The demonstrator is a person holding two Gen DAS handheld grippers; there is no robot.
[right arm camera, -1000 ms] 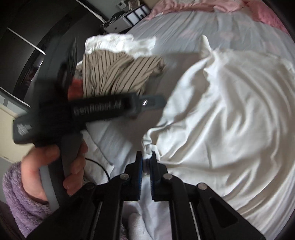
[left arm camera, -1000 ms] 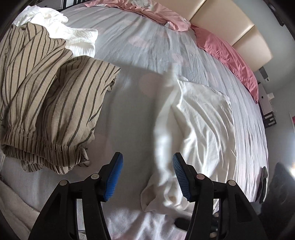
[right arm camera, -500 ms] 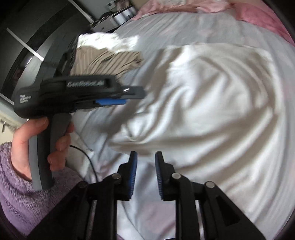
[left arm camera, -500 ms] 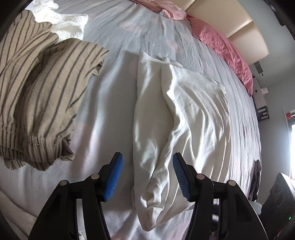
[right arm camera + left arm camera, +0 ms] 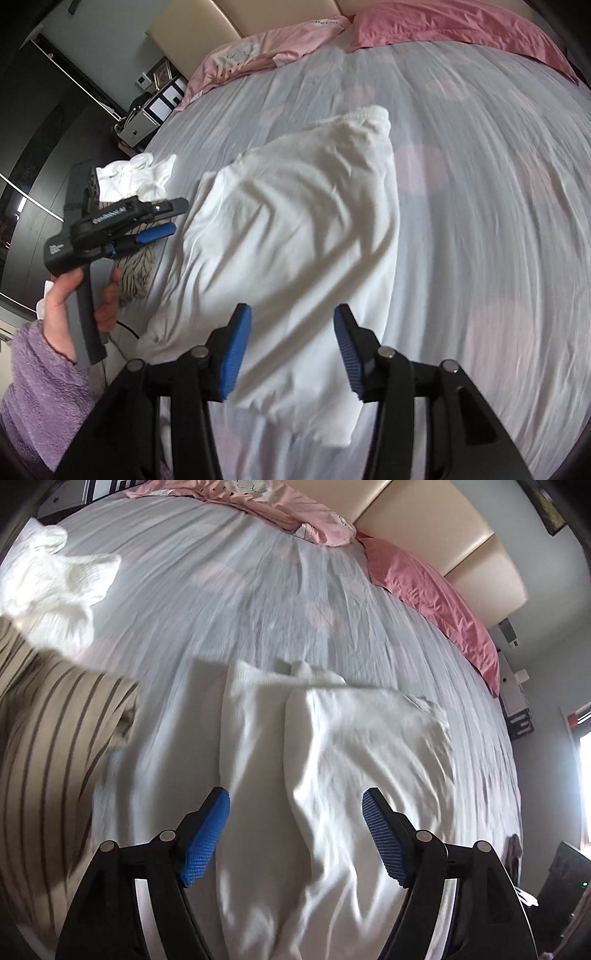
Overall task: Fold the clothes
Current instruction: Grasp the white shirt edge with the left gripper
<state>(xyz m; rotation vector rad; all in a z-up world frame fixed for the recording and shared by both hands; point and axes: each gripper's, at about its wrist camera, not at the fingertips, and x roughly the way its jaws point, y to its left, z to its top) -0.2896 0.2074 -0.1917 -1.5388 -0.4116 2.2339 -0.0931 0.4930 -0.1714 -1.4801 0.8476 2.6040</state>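
now both grippers, left (image 5: 295, 834) & right (image 5: 291, 354), just opened, holding nothing; flatten white shirt (image 5: 295, 229) w/ light strokes before next fold.

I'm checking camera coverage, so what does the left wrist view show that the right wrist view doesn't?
Only the left wrist view shows the window at the right edge and most of the striped garment. Only the right wrist view shows the person's hand, in a purple sleeve, holding the left tool, plus the dark wardrobe. Both show the white garment on the bed sheet, the pink pillows and the crumpled white clothing.
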